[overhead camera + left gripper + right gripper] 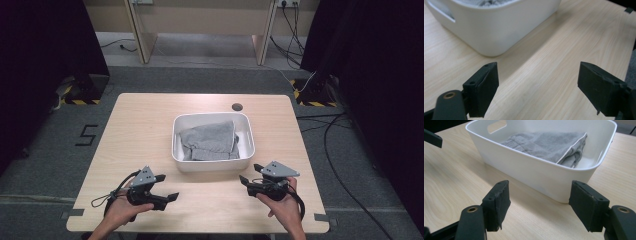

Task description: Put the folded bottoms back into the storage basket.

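While both my hands are hovering low over the pale wooden table [150,120], I'm sizing up the white rectangular plastic tub [212,164] sitting just beyond them, with the folded grey cloth garment [209,140] lying inside it. My left gripper [167,187] is standing with its jaws spread wide and nothing between them, aimed at the tub's near left corner; in the left gripper view that rounded corner is sitting just ahead of the pads. My right gripper [251,173] is likewise gaping and empty, near the tub's near right corner, and its own view is looking straight over the rim at the grey fabric and its pale hem. I'm judging that the garment is what needs lifting out, so I'm thinking height first: the jaws have to clear the rim before dipping in, or they'll be shoving the tub across the table. I'm planning to pinch the cloth at two well-separated edges, one per gripper, catching a full fold rather than a single loose layer.
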`<state>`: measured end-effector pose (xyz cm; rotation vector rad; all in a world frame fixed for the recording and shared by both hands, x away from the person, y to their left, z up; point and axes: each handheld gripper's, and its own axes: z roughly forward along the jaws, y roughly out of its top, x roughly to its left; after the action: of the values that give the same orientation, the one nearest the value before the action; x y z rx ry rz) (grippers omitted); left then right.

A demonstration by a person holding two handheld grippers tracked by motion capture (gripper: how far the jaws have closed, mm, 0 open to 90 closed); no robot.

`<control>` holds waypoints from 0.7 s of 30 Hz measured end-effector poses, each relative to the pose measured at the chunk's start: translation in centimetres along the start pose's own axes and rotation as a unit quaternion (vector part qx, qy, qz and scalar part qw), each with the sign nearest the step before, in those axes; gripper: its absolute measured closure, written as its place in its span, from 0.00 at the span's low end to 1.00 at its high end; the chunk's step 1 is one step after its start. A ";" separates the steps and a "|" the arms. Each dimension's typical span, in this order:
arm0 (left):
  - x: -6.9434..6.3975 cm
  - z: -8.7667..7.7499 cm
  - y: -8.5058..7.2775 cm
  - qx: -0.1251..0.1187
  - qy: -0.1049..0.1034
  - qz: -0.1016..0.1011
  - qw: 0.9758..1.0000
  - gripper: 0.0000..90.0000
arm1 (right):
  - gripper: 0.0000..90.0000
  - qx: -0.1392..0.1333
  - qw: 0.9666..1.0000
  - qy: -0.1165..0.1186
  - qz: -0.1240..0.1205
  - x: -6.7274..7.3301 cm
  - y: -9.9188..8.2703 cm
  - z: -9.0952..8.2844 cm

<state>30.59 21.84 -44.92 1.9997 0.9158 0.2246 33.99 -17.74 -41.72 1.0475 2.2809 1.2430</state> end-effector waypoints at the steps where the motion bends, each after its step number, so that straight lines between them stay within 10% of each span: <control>1: 0.1 0.1 -0.3 0.006 0.003 0.000 1.000 0.19 | 0.37 0.003 1.000 0.003 -0.002 -0.1 -0.2 0.1; 21: 0.4 0.3 -5.3 0.058 0.040 0.011 0.997 0.19 | 0.35 0.027 1.000 0.001 -0.007 0.6 -2.4 -0.4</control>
<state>28.26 23.70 -49.38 2.1214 0.9757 0.2707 32.28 -18.37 -43.44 1.0458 2.3315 1.1847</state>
